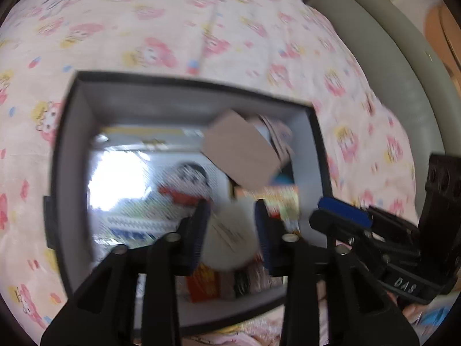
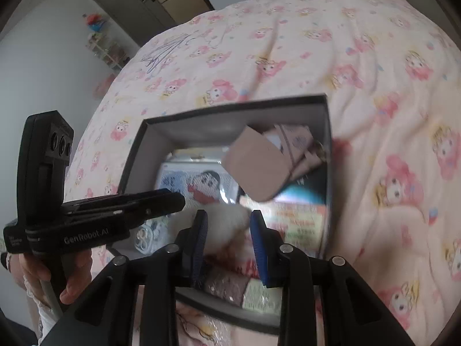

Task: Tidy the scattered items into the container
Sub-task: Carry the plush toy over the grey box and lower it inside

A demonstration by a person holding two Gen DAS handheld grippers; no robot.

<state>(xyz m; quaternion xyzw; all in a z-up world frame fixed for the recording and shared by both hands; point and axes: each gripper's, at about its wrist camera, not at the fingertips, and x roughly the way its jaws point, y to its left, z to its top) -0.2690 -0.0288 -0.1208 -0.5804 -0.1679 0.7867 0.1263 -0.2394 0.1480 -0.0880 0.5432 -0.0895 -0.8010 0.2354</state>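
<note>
The white fluffy item hangs low over the open box on the bed. It looks light and soft, best pinched mid-body. The left tool grips it; the right tool seems closed on it too.

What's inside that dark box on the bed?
The box holds a brown card, a cartoon-boy packet, colourful wrappers and a white fluffy thing. The grippers and upper items cover whatever lies beneath.
</note>
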